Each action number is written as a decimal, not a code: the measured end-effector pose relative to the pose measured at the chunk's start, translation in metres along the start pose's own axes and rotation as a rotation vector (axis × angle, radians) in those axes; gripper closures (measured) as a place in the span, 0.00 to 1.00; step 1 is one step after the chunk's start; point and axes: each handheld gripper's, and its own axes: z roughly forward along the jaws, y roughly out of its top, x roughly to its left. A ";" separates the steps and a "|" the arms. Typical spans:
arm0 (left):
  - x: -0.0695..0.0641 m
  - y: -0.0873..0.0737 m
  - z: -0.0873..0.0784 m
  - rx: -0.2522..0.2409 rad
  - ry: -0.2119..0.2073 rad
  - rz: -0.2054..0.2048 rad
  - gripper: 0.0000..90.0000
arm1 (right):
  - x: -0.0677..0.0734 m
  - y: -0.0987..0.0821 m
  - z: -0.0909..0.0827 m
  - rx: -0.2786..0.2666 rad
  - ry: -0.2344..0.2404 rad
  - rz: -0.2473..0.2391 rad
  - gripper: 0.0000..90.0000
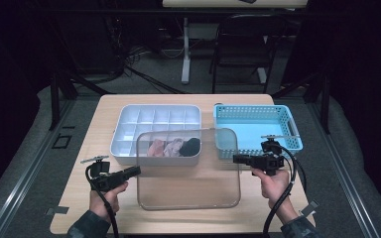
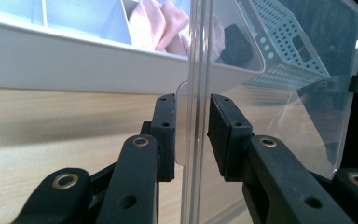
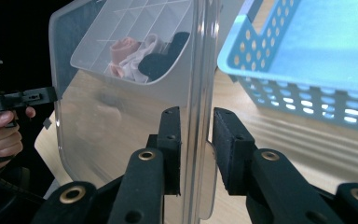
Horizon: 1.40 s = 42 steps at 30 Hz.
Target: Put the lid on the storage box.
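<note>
Clear lid [image 1: 188, 168] hangs tilted above the table's [image 1: 79, 144] near middle, its far edge over the white divided box [image 1: 129, 124]. Left gripper [image 1: 138, 171] and right gripper [image 1: 235, 159] clamp its 2 side rims.

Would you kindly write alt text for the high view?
Two hand-held tongs, left and right, grip opposite edges of a clear plastic lid over a wooden table. Behind sit a white divided box holding rolled socks and a blue perforated basket.

clear glossy plastic lid [image 1: 188, 171]; matt wood-grain table [image 1: 79, 148]; perforated blue plastic basket [image 1: 258, 124]; soft cloth socks [image 1: 171, 147].
</note>
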 end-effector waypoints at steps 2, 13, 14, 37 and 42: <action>0.001 0.005 0.000 -0.003 -0.001 0.011 0.81 | 0.002 0.004 0.001 -0.009 -0.003 -0.006 0.81; 0.005 0.034 -0.005 -0.011 0.008 0.045 0.80 | 0.011 0.027 0.007 -0.024 -0.005 -0.027 0.81; 0.005 0.036 -0.005 -0.012 0.007 0.044 0.80 | 0.011 0.029 0.008 -0.021 -0.007 -0.029 0.81; 0.017 0.099 -0.006 -0.038 0.061 0.100 0.79 | 0.015 0.078 0.038 -0.067 0.009 0.004 0.81; 0.018 0.113 -0.008 -0.068 0.089 0.106 0.79 | 0.015 0.087 0.046 -0.071 0.016 0.023 0.81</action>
